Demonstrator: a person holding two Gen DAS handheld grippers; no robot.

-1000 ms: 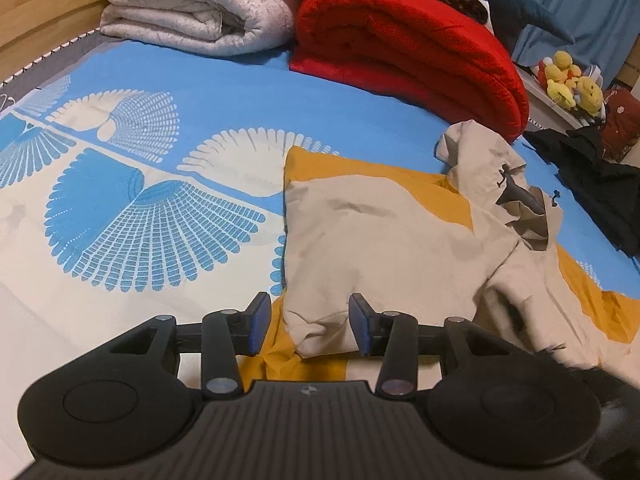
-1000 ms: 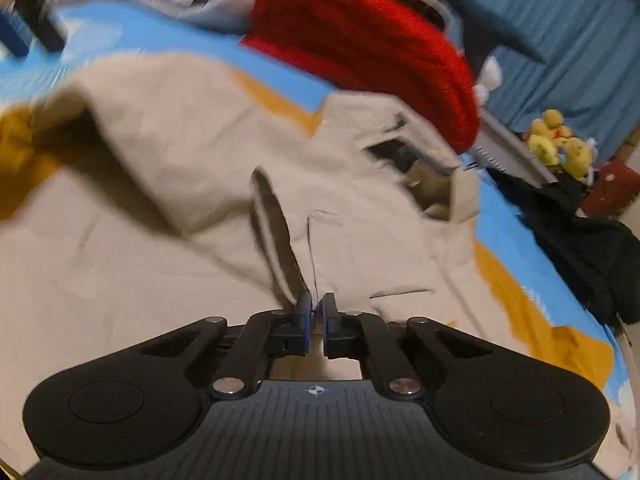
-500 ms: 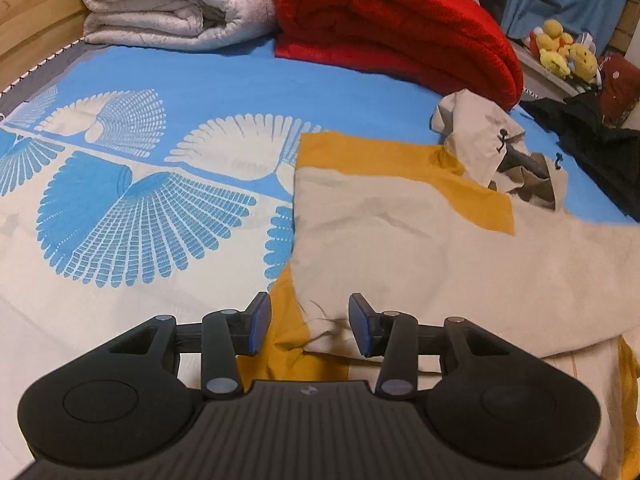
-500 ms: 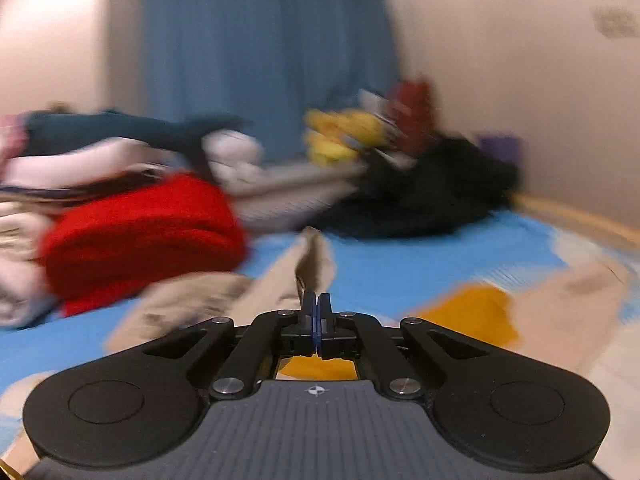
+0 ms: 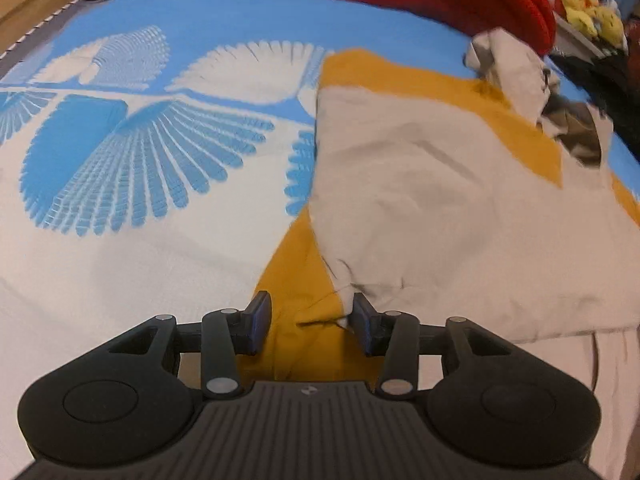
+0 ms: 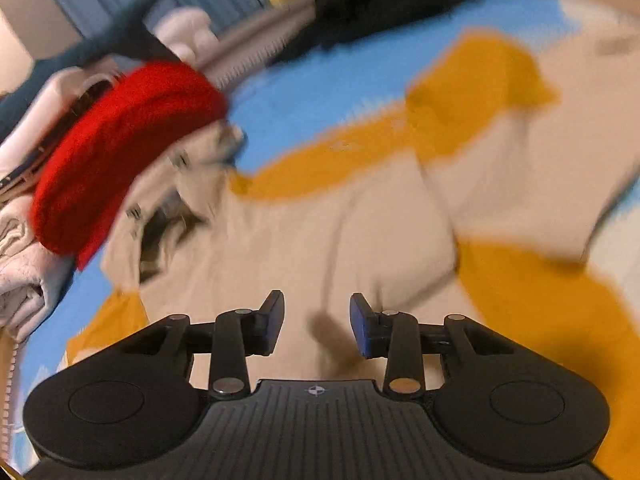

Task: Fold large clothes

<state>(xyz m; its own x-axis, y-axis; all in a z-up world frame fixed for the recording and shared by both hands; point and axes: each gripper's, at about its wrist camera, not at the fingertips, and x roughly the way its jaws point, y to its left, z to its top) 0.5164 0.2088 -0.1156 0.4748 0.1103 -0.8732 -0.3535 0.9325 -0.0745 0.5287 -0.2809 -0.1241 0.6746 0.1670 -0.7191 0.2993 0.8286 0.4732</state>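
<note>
Beige and mustard cloth is lying just under both tongs. We are holding the left gripper (image 5: 308, 322) with jaws parted and nothing pinched, a folded beige corner of the jacket (image 5: 440, 208) brushing its right pad. The right gripper (image 6: 316, 322) is opening above the beige panel, nothing between its jaws. The jacket is sprawling across the blue patterned bedsheet (image 5: 140, 152), its hood near the red blanket (image 6: 120, 148). To fold well, we are judging it best to bite only the top layer at that corner and keep both edges level.
</note>
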